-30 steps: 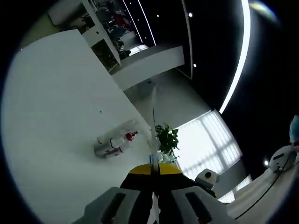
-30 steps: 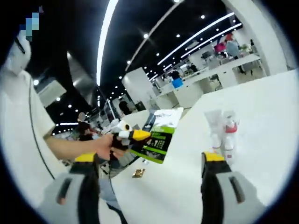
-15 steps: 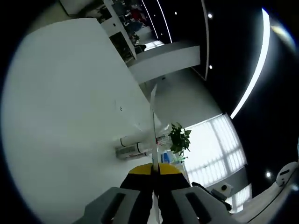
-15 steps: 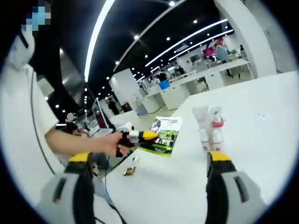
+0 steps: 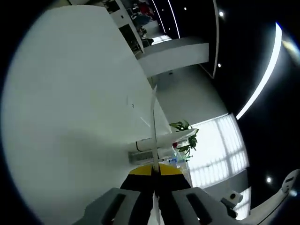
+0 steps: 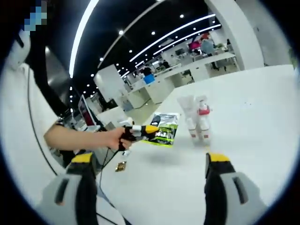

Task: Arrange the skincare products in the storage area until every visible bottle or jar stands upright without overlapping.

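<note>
Two pale bottles (image 6: 197,123) — one red-capped — stand together upright on my smooth white table (image 6: 253,122). Beside them, my left gripper (image 6: 152,130) pinches a flat glossy green packet (image 6: 164,133); my right gripper (image 6: 147,161) gapes, holding nothing.

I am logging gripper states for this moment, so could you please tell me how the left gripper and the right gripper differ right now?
The left gripper is shut on a thin green and black sachet, while the right gripper stands open with nothing between its jaws. The left gripper is close to the white bottles on the white table; the right gripper is further back. Both have yellow-tipped grey jaws.
</note>
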### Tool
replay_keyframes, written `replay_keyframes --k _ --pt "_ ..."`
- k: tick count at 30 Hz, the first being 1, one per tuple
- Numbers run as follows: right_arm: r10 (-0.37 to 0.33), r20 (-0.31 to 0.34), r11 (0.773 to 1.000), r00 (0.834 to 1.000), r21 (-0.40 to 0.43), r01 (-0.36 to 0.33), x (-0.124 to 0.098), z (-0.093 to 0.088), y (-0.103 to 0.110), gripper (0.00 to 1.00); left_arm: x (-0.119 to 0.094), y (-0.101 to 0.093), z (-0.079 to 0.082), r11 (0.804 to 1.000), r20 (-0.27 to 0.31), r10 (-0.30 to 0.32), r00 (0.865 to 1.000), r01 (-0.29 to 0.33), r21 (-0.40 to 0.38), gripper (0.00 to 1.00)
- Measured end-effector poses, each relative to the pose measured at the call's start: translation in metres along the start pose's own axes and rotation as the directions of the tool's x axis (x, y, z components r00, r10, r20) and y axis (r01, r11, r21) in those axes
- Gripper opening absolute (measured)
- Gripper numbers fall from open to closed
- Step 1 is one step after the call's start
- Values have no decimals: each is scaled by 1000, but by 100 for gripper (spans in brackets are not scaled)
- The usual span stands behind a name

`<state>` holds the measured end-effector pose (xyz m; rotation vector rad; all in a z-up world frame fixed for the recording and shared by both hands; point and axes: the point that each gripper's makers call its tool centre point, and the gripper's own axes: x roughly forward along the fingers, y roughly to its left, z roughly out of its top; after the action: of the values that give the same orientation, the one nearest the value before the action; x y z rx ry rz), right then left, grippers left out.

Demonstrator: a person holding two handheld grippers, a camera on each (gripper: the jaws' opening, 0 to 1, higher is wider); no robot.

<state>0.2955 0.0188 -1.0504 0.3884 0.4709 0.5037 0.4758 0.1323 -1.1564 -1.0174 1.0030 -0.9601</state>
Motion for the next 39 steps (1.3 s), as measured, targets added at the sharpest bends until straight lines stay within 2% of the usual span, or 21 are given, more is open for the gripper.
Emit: replay_keyframes --k 1,8,16,20,26,37,39 --pt "-6 -1 1000 1000 1 6 -2 -1 -1 84 3 3 1 1000 0 4 1000 -4 -6 1" --pt "-65 -10 998 998 -11 65 -7 -2 -11 77 18 24 7 999 -11 20 1000 -21 -33 1" --pt "-94 -15 996 995 -3 94 -9 -4 -16 74 29 40 6 997 -43 68 997 -69 -26 1" --pt "-112 -37 994 993 -11 111 -10 -11 -19 75 32 46 5 996 -54 87 995 -89 -22 1" --pt "-135 -45 991 990 17 135 -15 -17 -25 75 41 54 3 994 -74 111 991 -113 -14 1" --pt "-149 -57 989 987 11 150 -18 -19 -29 75 49 66 1 983 -96 184 978 -185 5 2" --pt "-152 -56 988 987 6 152 -19 -19 -29 75 49 67 0 980 -100 200 975 -198 31 2"
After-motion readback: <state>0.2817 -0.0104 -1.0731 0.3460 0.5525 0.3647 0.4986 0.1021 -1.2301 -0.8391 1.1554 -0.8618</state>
